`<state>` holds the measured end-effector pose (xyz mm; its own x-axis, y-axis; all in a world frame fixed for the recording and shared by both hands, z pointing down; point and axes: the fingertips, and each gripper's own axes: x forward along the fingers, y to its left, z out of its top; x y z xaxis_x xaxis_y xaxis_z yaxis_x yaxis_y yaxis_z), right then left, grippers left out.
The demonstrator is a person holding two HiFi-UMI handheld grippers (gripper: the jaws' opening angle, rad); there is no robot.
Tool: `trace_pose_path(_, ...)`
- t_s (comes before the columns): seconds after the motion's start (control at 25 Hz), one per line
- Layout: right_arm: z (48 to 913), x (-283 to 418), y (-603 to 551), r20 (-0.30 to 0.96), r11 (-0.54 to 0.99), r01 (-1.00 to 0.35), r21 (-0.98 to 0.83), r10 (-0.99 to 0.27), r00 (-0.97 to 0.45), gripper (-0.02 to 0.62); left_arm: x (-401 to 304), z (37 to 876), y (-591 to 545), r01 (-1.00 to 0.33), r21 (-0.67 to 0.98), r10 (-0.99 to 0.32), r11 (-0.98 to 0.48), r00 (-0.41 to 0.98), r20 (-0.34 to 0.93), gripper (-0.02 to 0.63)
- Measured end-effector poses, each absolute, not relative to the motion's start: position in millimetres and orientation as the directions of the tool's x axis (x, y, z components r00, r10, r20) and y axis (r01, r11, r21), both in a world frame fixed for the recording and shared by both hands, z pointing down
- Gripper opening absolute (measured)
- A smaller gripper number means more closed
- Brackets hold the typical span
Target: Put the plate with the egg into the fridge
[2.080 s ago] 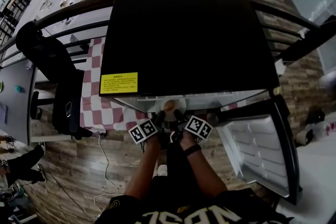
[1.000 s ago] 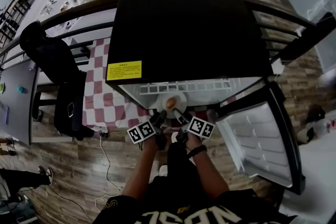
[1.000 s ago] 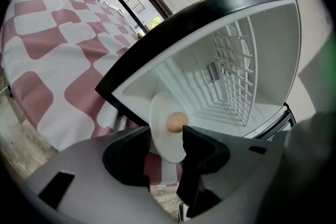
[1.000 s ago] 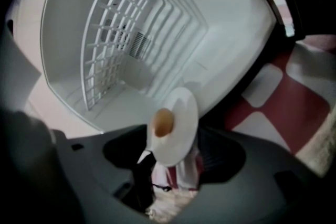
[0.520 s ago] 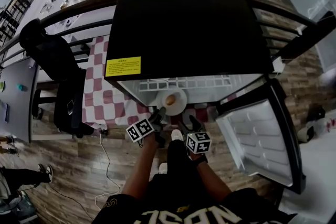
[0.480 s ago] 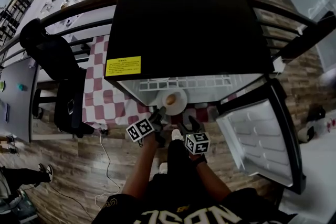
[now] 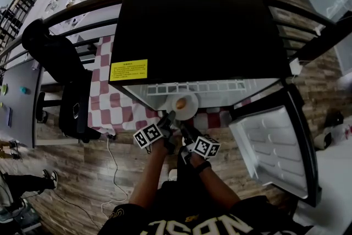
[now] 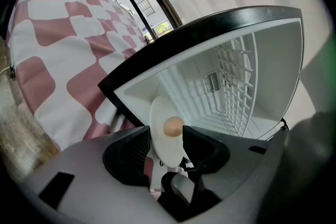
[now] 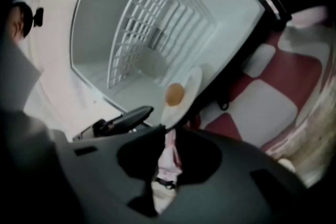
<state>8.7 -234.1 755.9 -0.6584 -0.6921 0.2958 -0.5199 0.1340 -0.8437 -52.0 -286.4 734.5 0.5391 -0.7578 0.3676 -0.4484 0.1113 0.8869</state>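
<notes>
The white plate with the brown egg is at the front lip of the open black fridge. My left gripper is shut on the plate's near left rim. In the left gripper view the plate stands between the pads, with the egg just beyond them. My right gripper is closing, its jaws nearly together with nothing between them. In the right gripper view the plate and the egg lie just past its tips.
The fridge door hangs open to the right. Inside are white walls and a wire shelf. A pink-and-white checked cloth lies left of the fridge. A dark chair stands further left, and a white cable runs over the wooden floor.
My right gripper let go of the plate, drew back toward me, then came forward to the near rim with jaws narrowing. The left gripper kept its hold on the plate.
</notes>
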Motion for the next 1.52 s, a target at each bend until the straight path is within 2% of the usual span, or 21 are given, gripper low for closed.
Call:
trace_pose_path(0.2, 746, 8, -246, 0.192, -0.023, -0.27, -0.963, -0.761, -0.62, 0.044, -53, 735, -288, -0.444, 0.888, -0.761, 0.118, 0.533, 0.368, 0.196)
trace_pose_path(0.4, 744, 7, -257, 0.16, -0.083, -0.155, -0.984, -0.788, -0.594, 0.032, -54, 737, -291, -0.44, 0.889, -0.764, 0.129, 0.527, 0.372, 0.196)
trace_pose_path(0.68, 755, 8, -238, 0.297, -0.178, -0.254, -0.951, -0.763, -0.574, 0.034, -56, 734, -296, -0.426, 0.895, -0.772, 0.133, 0.522, 0.363, 0.196)
trace_pose_path(1.2, 756, 10, -265, 0.256, -0.222, -0.128, -0.967, -0.811, -0.526, 0.034, -54, 731, -302, -0.403, 0.906, -0.779, 0.132, 0.522, 0.346, 0.196)
trace_pose_path(1.52, 753, 17, -295, 0.237, -0.204, -0.121, -0.971, -0.828, -0.508, 0.034, -58, 722, -304, -0.414, 0.906, -0.775, 0.089, 0.543, 0.325, 0.196)
